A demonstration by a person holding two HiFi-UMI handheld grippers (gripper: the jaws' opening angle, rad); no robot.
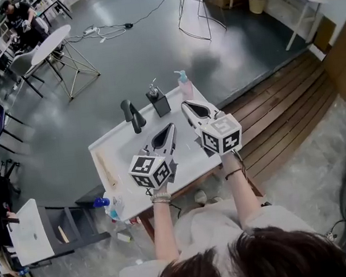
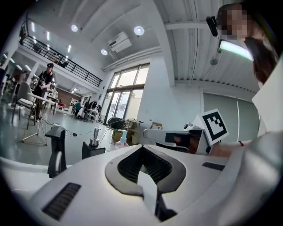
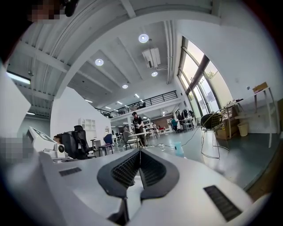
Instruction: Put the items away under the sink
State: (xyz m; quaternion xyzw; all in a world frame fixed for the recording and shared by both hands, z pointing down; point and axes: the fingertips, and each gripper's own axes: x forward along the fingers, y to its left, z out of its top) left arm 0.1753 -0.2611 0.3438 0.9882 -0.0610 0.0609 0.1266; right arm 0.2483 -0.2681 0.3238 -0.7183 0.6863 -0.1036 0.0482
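Observation:
On the white counter (image 1: pixel 120 154) stand a black faucet (image 1: pixel 134 115), a black pump dispenser (image 1: pixel 157 100) and a pink bottle with a blue pump (image 1: pixel 185 84). My left gripper (image 1: pixel 171 127) hovers over the middle of the counter, shut and empty, short of the dispenser. To its right, my right gripper (image 1: pixel 185 105) is also shut and empty, its tip just below the pink bottle. The left gripper view shows its closed jaw tips (image 2: pixel 142 147), with the faucet (image 2: pixel 56 150), the dispenser (image 2: pixel 93 148) and the pink bottle (image 2: pixel 122 139) beyond. The right gripper (image 3: pixel 140 150) points level across the room.
Under the counter's left end lie a blue-capped spray bottle (image 1: pixel 103 202) and small items. A grey open shelf unit (image 1: pixel 59 228) stands at lower left. A wooden deck (image 1: pixel 282 116) runs to the right. Beyond the counter are a round table (image 1: pixel 50 44) and a wire chair (image 1: pixel 201 1).

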